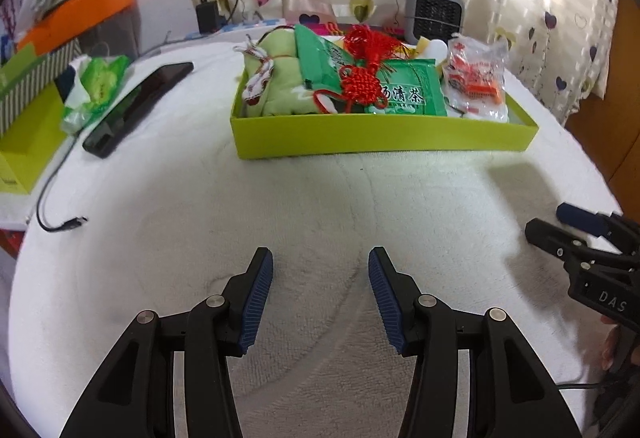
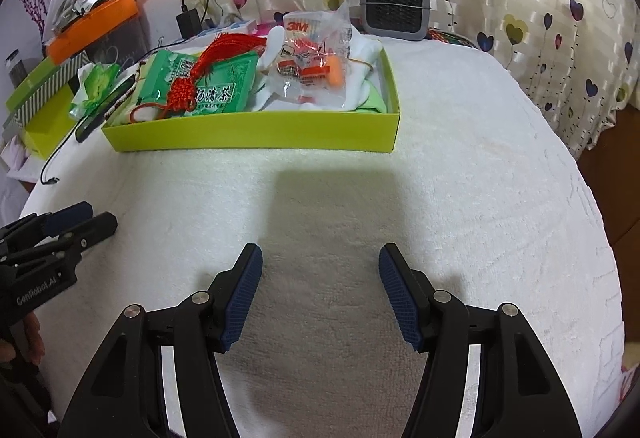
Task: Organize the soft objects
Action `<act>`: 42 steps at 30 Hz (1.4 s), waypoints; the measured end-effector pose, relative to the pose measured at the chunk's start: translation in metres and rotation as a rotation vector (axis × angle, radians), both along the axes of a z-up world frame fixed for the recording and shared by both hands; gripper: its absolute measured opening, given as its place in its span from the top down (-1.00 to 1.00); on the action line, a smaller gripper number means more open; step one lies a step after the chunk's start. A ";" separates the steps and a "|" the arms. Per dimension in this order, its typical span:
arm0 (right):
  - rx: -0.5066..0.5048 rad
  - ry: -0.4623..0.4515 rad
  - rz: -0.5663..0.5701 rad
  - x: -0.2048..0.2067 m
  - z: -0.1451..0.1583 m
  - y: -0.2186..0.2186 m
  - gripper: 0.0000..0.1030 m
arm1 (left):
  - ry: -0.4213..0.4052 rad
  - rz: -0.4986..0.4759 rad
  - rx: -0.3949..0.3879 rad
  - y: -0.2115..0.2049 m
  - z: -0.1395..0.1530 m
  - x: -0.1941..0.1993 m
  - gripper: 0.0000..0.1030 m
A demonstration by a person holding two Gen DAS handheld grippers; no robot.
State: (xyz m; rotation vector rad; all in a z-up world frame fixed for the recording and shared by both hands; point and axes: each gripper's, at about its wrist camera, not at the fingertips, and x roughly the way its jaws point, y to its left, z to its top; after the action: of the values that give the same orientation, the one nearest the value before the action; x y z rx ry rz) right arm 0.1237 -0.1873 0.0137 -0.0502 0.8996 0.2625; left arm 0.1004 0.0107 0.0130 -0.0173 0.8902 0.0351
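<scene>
A lime-green tray [image 1: 380, 136] [image 2: 248, 136] stands on the white towel-covered table. Several soft things lie in it: a pale green pouch [image 1: 272, 86], green tea packets [image 1: 412, 88] [image 2: 216, 86], a red knotted tassel [image 1: 362, 78] [image 2: 192, 86] and a clear bag of orange earplugs [image 1: 476, 78] [image 2: 316, 54]. My left gripper [image 1: 320, 258] hovers open over bare towel in front of the tray, nothing between its fingers. My right gripper [image 2: 320, 254] is likewise open and empty, to the right of the left one.
At the left lie a black phone [image 1: 136, 106], a green tissue pack [image 1: 96, 86], a striped box [image 1: 32, 94] and a loose cable [image 1: 60, 222]. A small grey heater [image 2: 394, 4] stands behind the tray by the heart-patterned curtain.
</scene>
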 end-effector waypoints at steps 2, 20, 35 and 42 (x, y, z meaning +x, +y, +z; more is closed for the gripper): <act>-0.012 0.001 0.009 0.000 -0.001 0.003 -0.30 | -0.001 0.005 -0.003 -0.001 0.000 0.000 0.03; -0.055 0.000 -0.027 -0.002 -0.003 0.006 -0.43 | -0.006 0.036 -0.043 -0.004 -0.002 0.001 -0.21; -0.055 0.001 -0.029 -0.002 -0.003 0.008 -0.44 | 0.001 0.036 -0.008 -0.009 -0.003 0.003 -0.23; -0.055 0.001 -0.029 -0.002 -0.003 0.007 -0.44 | 0.001 0.036 -0.008 -0.008 -0.003 0.003 -0.23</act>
State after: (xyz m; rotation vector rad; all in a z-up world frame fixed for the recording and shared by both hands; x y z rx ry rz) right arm 0.1219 -0.1804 0.0106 -0.0878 0.9075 0.2106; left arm 0.1034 0.0024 0.0104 -0.0405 0.8908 0.0656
